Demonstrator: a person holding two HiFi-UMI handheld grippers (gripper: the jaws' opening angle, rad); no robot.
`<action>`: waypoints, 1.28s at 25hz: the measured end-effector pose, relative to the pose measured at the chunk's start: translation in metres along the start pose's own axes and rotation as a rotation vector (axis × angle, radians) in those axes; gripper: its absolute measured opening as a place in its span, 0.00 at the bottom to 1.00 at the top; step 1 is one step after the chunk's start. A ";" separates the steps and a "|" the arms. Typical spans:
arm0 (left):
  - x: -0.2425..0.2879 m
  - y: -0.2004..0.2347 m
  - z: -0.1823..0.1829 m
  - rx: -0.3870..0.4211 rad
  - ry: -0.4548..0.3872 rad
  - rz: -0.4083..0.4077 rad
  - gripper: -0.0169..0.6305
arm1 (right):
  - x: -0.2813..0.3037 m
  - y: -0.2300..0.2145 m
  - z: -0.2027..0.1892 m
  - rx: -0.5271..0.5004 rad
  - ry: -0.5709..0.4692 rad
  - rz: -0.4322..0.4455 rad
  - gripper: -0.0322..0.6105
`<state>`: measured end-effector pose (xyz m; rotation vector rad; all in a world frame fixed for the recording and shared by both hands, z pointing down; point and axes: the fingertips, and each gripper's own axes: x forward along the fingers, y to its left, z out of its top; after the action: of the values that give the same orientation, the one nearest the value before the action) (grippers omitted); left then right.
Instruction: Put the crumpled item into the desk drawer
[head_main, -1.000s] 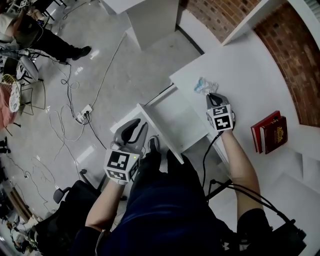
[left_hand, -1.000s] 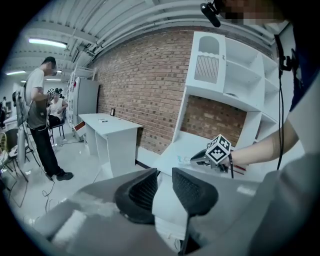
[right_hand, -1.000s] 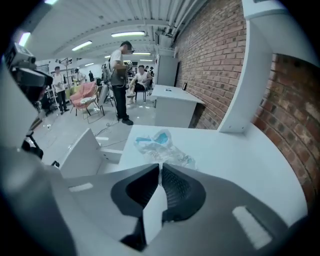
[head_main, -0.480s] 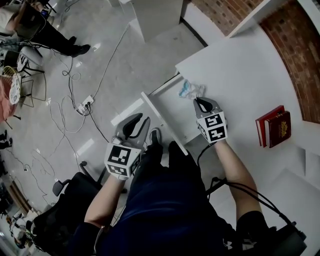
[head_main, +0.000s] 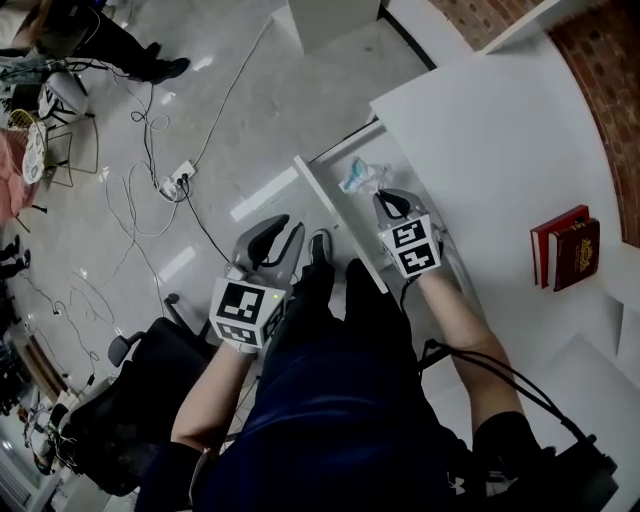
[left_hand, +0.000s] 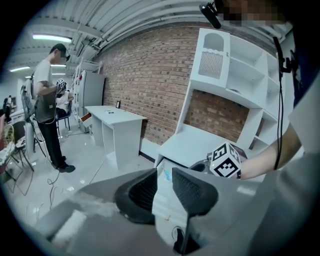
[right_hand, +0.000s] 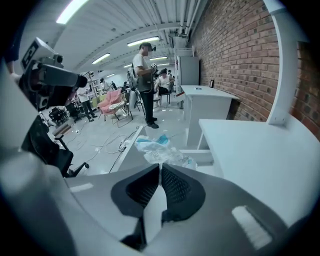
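The crumpled item (head_main: 362, 178), a clear and blue plastic wad, hangs over the open desk drawer (head_main: 335, 215), which is pulled out from the white desk (head_main: 490, 130). My right gripper (head_main: 385, 200) is shut on the wad's near edge. In the right gripper view the wad (right_hand: 160, 150) sticks out just past the closed jaw tips of that gripper (right_hand: 160, 167). My left gripper (head_main: 275, 235) is held to the left of the drawer front, above the floor, and is open and holds nothing. In the left gripper view a narrow gap shows between its pads (left_hand: 164, 177).
Two red books (head_main: 565, 245) lie on the desk at the right. A power strip with cables (head_main: 175, 180) is on the floor at the left. A black office chair (head_main: 150, 350) stands near my left arm. Another white desk (head_main: 335, 20) is farther off.
My right gripper carried the crumpled item off the desk top, leftward and toward me, to over the open drawer. The left gripper stayed about where it was.
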<state>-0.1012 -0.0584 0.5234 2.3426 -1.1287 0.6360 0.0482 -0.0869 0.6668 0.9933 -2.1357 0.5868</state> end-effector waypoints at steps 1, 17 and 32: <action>0.000 0.002 -0.004 -0.006 0.008 0.004 0.19 | 0.007 0.002 -0.006 0.000 0.020 0.004 0.08; 0.007 0.019 -0.043 -0.087 0.093 0.042 0.19 | 0.098 -0.014 -0.090 0.005 0.235 -0.028 0.08; 0.020 0.019 -0.041 -0.112 0.094 0.020 0.19 | 0.105 -0.007 -0.107 0.018 0.255 -0.014 0.16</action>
<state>-0.1143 -0.0571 0.5713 2.1870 -1.1171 0.6659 0.0484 -0.0724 0.8160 0.8914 -1.8996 0.6885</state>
